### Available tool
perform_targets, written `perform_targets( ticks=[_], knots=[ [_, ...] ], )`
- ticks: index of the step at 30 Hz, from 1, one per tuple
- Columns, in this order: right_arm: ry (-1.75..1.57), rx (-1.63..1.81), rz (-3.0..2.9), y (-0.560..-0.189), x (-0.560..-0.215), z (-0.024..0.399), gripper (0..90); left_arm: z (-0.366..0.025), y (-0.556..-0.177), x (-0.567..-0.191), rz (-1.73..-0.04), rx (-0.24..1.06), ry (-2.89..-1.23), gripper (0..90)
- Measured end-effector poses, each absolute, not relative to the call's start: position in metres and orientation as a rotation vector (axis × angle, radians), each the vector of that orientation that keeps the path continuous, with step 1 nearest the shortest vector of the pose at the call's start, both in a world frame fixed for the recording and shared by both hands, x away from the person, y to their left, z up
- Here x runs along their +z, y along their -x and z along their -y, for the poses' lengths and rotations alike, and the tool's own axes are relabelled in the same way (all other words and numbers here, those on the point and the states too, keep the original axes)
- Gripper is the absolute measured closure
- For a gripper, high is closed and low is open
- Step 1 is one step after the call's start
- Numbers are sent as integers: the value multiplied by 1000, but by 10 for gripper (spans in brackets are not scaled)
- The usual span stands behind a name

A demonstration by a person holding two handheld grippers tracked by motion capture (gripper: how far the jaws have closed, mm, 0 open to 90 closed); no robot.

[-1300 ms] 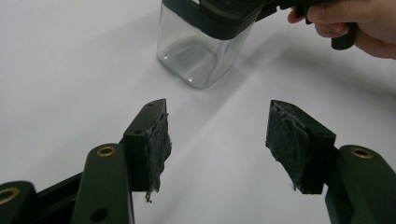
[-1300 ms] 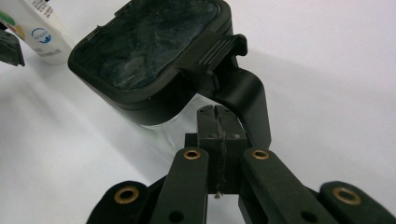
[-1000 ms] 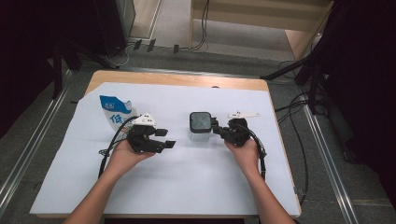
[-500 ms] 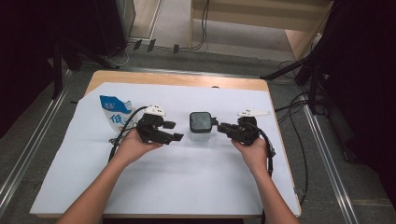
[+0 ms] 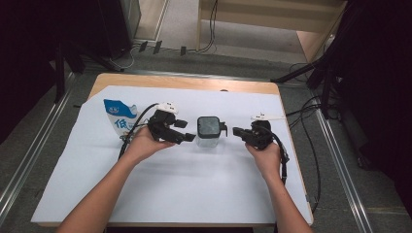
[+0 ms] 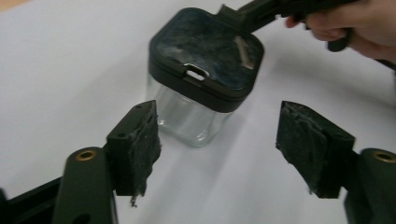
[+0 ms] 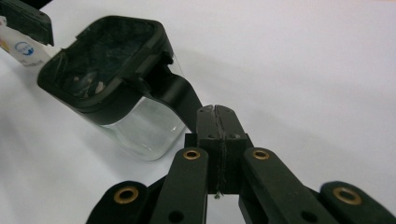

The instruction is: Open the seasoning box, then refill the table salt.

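Your glass jar [image 5: 209, 132] stands upright near the middle of the surface [image 5: 194, 194], its long axis vertical, black square lid on top, and its small black tab pointing right. Your left gripper [image 5: 187, 132] lies level just left of the jar, aimed right at it; its jaws have just been opening and stand spread, nothing between them. Your right gripper [image 5: 236, 131] lies level, aimed left, jaws pressed together just short of the tab. One jar, two grippers, and one blue-and-white pouch [image 5: 116, 118] at far left.
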State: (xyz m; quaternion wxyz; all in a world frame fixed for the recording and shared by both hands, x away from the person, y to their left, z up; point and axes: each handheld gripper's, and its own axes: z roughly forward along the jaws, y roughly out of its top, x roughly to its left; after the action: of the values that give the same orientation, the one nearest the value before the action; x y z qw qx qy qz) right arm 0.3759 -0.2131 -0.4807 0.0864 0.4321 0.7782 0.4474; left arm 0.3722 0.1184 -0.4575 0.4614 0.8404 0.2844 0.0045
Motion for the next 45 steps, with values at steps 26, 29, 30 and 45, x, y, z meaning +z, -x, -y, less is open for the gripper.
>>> perform_targets(
  ticks=[26,29,30,45],
  knots=[
    [-1288,1314,-2343,-383,-489,197,900,-94,-391,-476,-668,56,-2121,195],
    [-1297,1317,-2338,-384,-489,197,900,-92,-393,-477,-658,49,-2108,198],
    [-1298,1318,-2336,-384,-489,196,900,-90,-392,-479,-660,50,-2110,197],
    [-1303,1304,-2331,-382,-490,195,900,-81,-396,-488,-621,71,-2111,175]
  ],
)
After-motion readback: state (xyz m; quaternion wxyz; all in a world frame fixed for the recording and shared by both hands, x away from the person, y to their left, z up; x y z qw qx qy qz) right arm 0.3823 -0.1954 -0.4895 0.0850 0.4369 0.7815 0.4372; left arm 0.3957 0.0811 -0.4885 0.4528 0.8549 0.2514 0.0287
